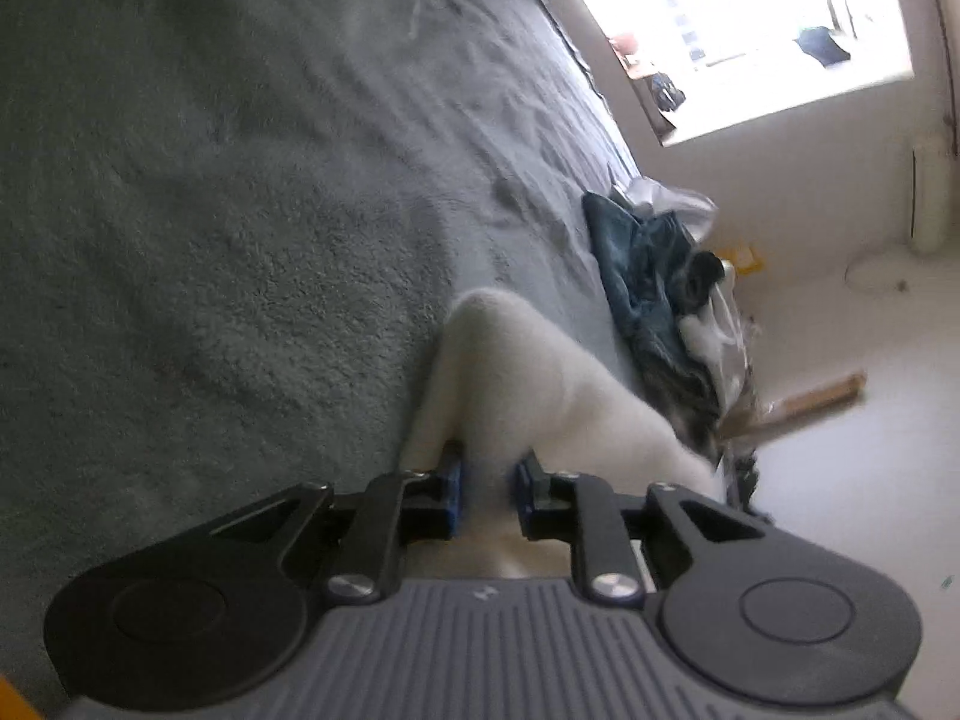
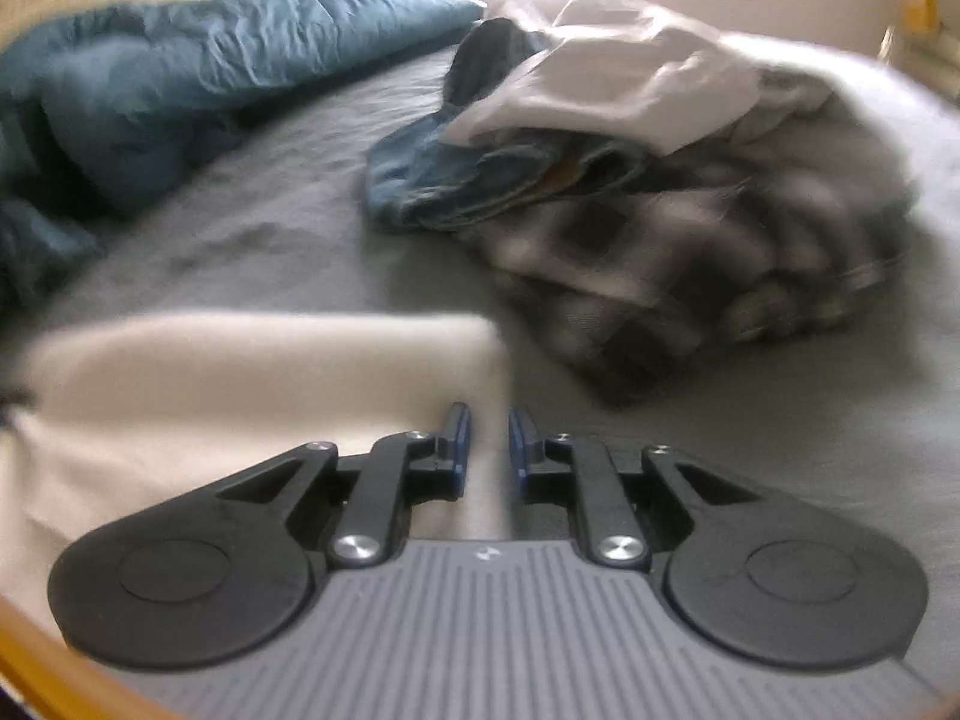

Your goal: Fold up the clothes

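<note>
A white garment lies on the grey bed cover, and a fold of it runs up between the blue pads of my left gripper, which is shut on it. In the right wrist view the same white garment spreads out to the left in a flat band. Its right edge passes between the narrow jaws of my right gripper, shut on that edge. Both grippers sit low over the bed.
A heap of loose clothes, denim, plaid and pale pieces, lies just beyond and right of the right gripper. The same heap lies at the bed's edge. A blue duvet is bunched at the far left. Bright window and pale floor lie beyond.
</note>
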Motion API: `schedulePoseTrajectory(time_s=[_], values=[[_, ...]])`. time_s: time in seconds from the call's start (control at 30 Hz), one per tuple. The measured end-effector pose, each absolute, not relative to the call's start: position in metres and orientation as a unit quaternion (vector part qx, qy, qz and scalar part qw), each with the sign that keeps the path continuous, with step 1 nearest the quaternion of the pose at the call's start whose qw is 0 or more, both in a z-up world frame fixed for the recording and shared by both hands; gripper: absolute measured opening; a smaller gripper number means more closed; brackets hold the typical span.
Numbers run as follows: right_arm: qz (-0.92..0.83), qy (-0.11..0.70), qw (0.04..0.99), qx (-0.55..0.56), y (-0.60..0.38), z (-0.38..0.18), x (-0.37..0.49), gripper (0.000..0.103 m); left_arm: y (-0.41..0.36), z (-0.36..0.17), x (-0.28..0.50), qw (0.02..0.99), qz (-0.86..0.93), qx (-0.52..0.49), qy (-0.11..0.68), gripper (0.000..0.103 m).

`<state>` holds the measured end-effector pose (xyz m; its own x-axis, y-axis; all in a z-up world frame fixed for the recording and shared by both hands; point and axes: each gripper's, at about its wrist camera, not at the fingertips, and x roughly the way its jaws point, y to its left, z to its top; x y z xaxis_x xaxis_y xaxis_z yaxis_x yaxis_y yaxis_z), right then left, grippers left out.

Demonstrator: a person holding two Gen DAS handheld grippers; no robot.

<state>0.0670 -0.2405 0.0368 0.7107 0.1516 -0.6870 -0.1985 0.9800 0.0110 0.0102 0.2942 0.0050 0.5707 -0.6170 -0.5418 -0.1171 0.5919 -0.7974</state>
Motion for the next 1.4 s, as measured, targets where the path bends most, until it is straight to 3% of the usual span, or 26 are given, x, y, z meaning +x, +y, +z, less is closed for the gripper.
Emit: schedulePoseTrajectory(time_s=[0.1,0.27,0.3,0.37,0.47,0.57,0.7,0.8,0.87,0.9,0.93,1.03,1.13,1.23,1.33,1.4], values=[[0.058,0.377,0.924,-0.007,-0.278,0.041,0.051,0.012,0.293,0.041,-0.012,0.807,-0.124,-0.386,0.43,0.022],[0.092,0.303,0.948,-0.017,-0.278,0.092,0.022,0.016,0.241,0.123,-0.026,0.922,-0.09,-0.153,0.344,0.023],[0.118,0.287,0.95,-0.026,-0.263,0.1,0.025,0.017,0.226,0.13,-0.017,0.932,-0.1,-0.115,0.329,0.028],[0.167,0.265,0.949,-0.031,-0.229,0.105,0.039,0.021,0.201,0.111,0.009,0.935,-0.089,-0.047,0.341,0.037],[0.183,0.265,0.945,-0.063,-0.176,0.08,0.072,0.025,0.165,0.072,0.052,0.925,-0.06,0.054,0.371,0.027],[0.145,0.26,0.947,-0.123,-0.165,0.037,0.08,0.023,0.165,0.039,0.046,0.931,-0.067,0.1,0.345,0.029],[0.119,0.244,0.947,-0.174,-0.171,0.012,0.071,0.023,0.17,0.039,0.02,0.937,-0.067,0.115,0.322,0.03],[0.128,0.243,0.944,-0.185,-0.179,0.016,0.066,0.023,0.183,0.043,0.002,0.939,-0.061,0.104,0.322,0.046],[0.129,0.239,0.94,-0.206,-0.181,0.025,0.058,0.024,0.187,0.057,-0.006,0.941,-0.056,0.085,0.323,0.037],[0.13,0.237,0.938,-0.217,-0.182,0.029,0.054,0.024,0.183,0.069,-0.013,0.944,-0.052,0.088,0.312,0.018],[0.121,0.228,0.941,-0.22,-0.178,0.038,0.046,0.024,0.171,0.082,-0.024,0.95,-0.05,0.104,0.291,0.01],[0.092,0.161,0.964,-0.19,-0.161,0.075,0.023,0.026,0.117,0.1,-0.041,0.95,-0.106,0.148,0.254,0.026],[0.181,0.182,0.956,-0.141,-0.126,0.084,0.019,0.026,0.075,0.074,-0.026,0.928,-0.155,0.152,0.301,0.025],[0.239,0.272,0.909,-0.205,-0.078,0.041,0.024,0.025,0.069,0.037,-0.024,0.921,-0.147,0.157,0.324,0.025],[0.225,0.224,0.908,-0.276,-0.086,0.011,-0.003,0.025,0.093,0.043,-0.04,0.927,-0.137,0.093,0.336,0.025],[0.212,0.226,0.913,-0.264,-0.109,0.014,-0.015,0.026,0.103,0.04,-0.051,0.93,-0.134,0.087,0.332,0.025]])
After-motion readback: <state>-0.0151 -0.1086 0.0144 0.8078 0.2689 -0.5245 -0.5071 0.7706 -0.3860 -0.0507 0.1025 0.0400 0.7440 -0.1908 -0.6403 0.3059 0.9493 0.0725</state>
